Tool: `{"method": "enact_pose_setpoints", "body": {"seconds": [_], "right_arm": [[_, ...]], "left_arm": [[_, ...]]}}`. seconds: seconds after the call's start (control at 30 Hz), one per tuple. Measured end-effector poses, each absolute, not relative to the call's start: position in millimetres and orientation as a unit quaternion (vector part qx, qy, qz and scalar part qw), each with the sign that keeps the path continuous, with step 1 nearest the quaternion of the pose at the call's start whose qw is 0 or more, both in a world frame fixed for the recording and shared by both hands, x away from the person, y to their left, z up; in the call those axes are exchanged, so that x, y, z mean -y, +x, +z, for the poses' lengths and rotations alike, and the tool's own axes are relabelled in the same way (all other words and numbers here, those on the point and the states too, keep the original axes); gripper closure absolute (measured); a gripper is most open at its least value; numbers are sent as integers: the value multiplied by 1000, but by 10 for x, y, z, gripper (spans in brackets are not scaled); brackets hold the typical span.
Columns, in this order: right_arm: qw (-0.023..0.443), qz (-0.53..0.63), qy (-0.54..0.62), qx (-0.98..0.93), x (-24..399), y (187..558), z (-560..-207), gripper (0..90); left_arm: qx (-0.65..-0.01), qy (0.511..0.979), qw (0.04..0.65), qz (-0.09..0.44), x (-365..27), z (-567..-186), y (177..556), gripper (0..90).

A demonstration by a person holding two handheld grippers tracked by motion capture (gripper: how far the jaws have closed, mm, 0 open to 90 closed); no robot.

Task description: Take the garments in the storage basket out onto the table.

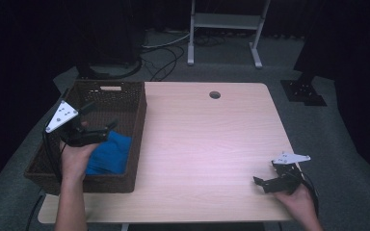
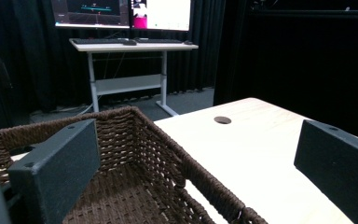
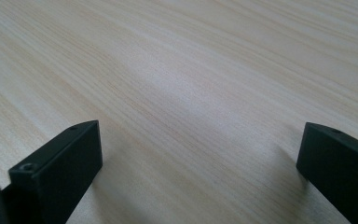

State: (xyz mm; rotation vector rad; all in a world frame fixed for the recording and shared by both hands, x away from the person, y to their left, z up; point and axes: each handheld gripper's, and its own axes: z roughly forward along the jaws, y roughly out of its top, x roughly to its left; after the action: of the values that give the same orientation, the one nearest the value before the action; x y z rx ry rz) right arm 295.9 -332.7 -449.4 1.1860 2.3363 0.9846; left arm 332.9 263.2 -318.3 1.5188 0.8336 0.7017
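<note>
The left gripper point(image 1: 96, 126) is hanging over the wicker basket point(image 1: 136, 139), held up in the person's left hand point(image 1: 74, 161), with its jaws spread wide apart and nothing between them. Just below and beside that gripper, toward the person, a blue cloth point(image 1: 111, 153) is lying on the basket's floor, apart from the jaws. In the left gripper view, the left gripper point(image 2: 196, 163) is looking across the basket point(image 2: 168, 154): the woven inner wall and rim are sitting directly beneath and ahead of the gap between the jaws, and the pale wooden counter point(image 2: 261, 154) is stretching away past the rim, with a round cable hole point(image 2: 222, 120) farther off. Beyond that a desk with monitors point(image 2: 121, 11) is standing in the dark background. The right gripper point(image 1: 265, 183) is resting low at the near right corner of the counter point(image 1: 207, 144), well apart from the basket, gripped by the person's right hand point(image 1: 298, 202). In the right gripper view, the right gripper point(image 3: 198, 154) is also standing wide open and holding nothing, with bare wood grain of the counter point(image 3: 182, 84) lying close under and ahead of its jaws.
</note>
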Motion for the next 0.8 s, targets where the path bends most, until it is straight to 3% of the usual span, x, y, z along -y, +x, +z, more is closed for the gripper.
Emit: {"method": "enact_pose_setpoints", "body": {"seconds": [0.8], "right_arm": [[171,347,418,-822,3328,2960,-4494,0]], "left_arm": [[-393,693,539,274,-2667,-3238,3367,0]]}}
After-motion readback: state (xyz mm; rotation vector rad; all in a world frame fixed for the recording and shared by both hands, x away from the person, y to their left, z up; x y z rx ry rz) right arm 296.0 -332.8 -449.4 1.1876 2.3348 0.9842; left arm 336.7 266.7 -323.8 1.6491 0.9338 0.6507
